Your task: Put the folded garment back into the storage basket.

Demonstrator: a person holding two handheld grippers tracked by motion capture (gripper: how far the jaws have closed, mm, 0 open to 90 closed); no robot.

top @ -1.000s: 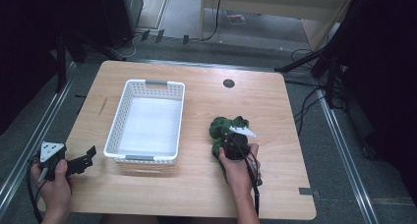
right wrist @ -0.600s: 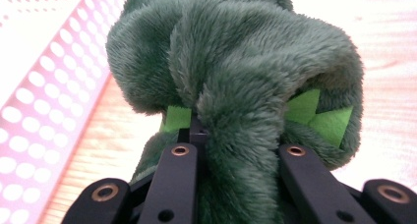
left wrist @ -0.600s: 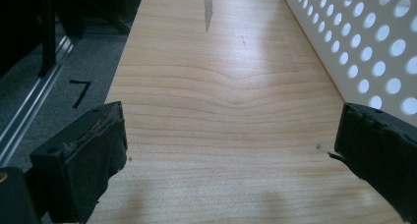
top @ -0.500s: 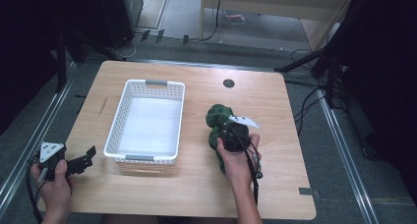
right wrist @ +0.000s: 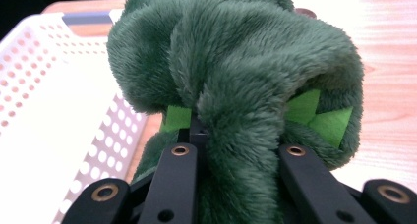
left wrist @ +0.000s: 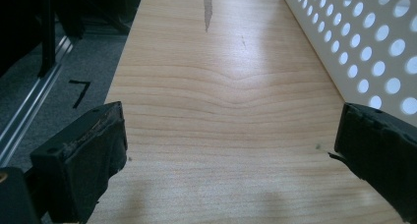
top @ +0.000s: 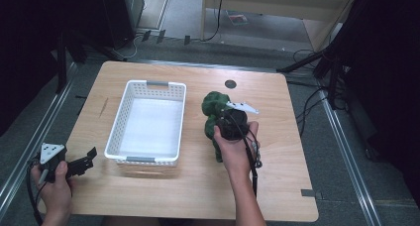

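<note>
A green plush toy (top: pixel 213 106) hangs bunched just right of the white perforated basket (top: pixel 114 130), its lower end trailing down beside the person's hand. My right gripper (top: pixel 223 119) is shut on it. In the right gripper view the fur (right wrist: pixel 236 62) bulges between and over both black jaws, with light green patches showing. Near the table's front left corner, my left gripper (top: pixel 88 160) is held open, pointing toward the basket. The left gripper view shows its jaws (left wrist: pixel 231 135) wide apart over bare wood, with nothing between them.
The basket holds nothing, and its wall (left wrist: pixel 364 42) runs along the right of the left gripper view. A round cable hole (top: pixel 230 84) sits near the table's far edge. The wooden table (top: pixel 282 151) has free room to the right. Metal rails and cables lie on the floor around it.
My right gripper has risen with the plush toy, lifting and stretching it and shifting it slightly toward the basket. The left gripper has stayed in place.
</note>
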